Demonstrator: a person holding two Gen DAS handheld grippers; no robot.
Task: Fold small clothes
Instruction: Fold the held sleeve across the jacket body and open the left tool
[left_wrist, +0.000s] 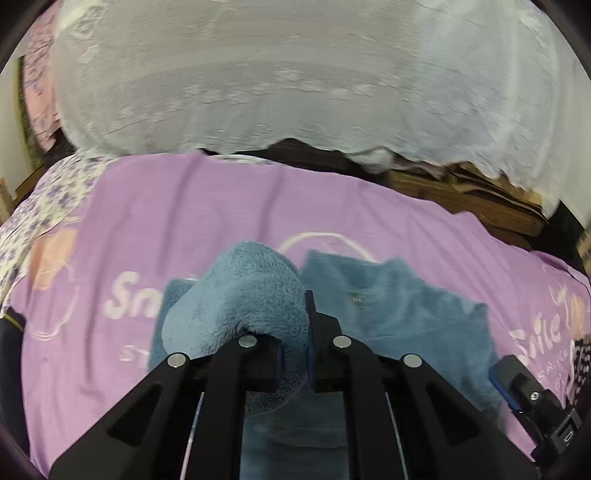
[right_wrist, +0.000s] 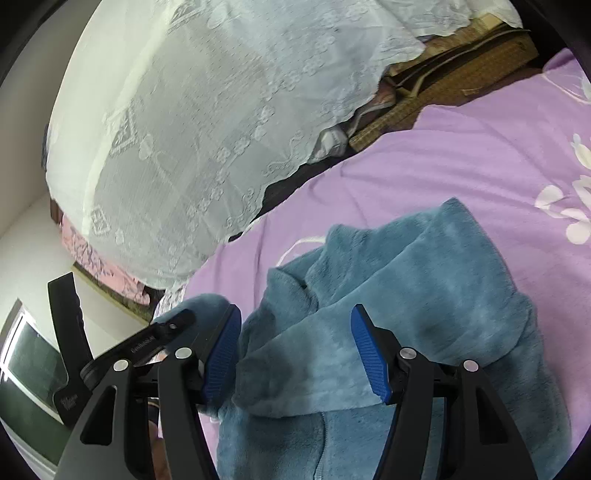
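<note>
A small blue fleece jacket (left_wrist: 402, 314) lies on a purple bed sheet (left_wrist: 207, 206). My left gripper (left_wrist: 293, 365) is shut on a bunched fold of the fleece, likely a sleeve (left_wrist: 243, 295), and holds it lifted in front of the camera. In the right wrist view the jacket (right_wrist: 424, 295) lies under my right gripper (right_wrist: 295, 350), whose blue pads (right_wrist: 369, 354) stand wide apart above a folded-over flap; a zip shows below. The left gripper's body (right_wrist: 147, 343) appears at the lower left of that view, holding fleece.
A white lace curtain (left_wrist: 295, 74) hangs beyond the bed's far edge. Woven mats and wood (left_wrist: 461, 192) lie past the edge on the right. A floral cloth (left_wrist: 44, 199) lies at the left. The right gripper's body (left_wrist: 532, 398) shows at lower right.
</note>
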